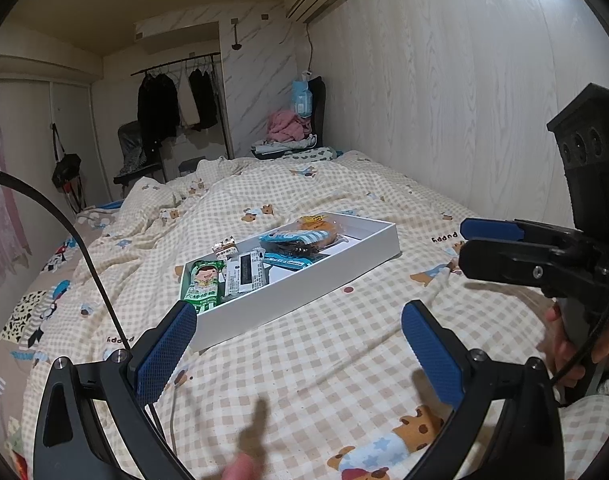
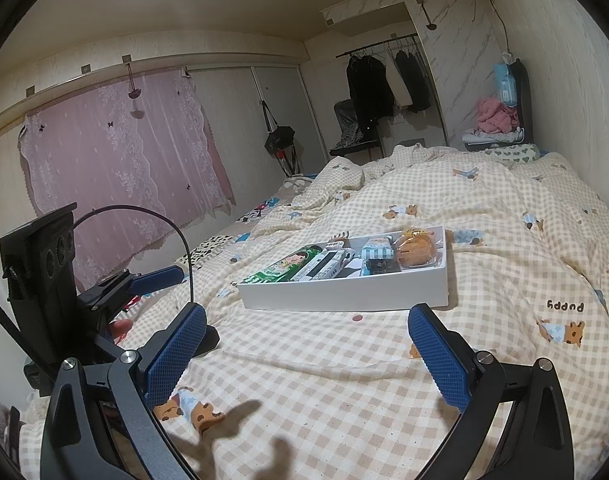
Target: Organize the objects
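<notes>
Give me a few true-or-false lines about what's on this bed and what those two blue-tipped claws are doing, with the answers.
1. The white tray sits on the checked bedspread. True.
2. The left gripper is clamped on a snack. False: its jaws are spread wide and hold nothing.
3. The green packet lies inside the tray. True.
4. The tray is empty. False: it holds several packets, among them an orange snack at one end.
5. The right gripper is open and short of the tray. True.
6. The orange snack lies on the bedspread beside the tray. False: it is in the tray.
</notes>
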The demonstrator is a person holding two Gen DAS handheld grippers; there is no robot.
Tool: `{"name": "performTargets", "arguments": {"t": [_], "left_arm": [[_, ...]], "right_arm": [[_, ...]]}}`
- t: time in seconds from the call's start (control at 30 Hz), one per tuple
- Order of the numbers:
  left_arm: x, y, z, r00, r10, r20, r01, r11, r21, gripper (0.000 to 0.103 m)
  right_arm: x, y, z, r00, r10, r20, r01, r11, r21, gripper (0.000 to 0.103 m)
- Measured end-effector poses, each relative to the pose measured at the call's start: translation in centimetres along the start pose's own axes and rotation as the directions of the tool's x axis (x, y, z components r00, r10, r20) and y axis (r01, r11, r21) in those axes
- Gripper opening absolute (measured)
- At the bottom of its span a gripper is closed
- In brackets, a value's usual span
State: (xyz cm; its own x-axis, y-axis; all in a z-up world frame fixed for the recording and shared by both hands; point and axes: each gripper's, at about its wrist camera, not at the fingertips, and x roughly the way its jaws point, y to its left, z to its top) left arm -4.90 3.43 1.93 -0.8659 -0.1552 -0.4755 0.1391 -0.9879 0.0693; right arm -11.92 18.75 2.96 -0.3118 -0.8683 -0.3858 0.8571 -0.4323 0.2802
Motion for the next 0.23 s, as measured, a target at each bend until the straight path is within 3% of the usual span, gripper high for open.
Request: {"name": "performTargets", "arguments": {"t": [0.23], "left_arm": [[-0.35, -0.09, 0.04, 1.000, -0.022, 0.014, 0.021, 1.000, 0.012, 0.103]], "right_arm": [[0.00, 0.05, -0.07, 1.000, 0.002, -0.003, -0.002, 1.000, 0.001, 0.102]]}}
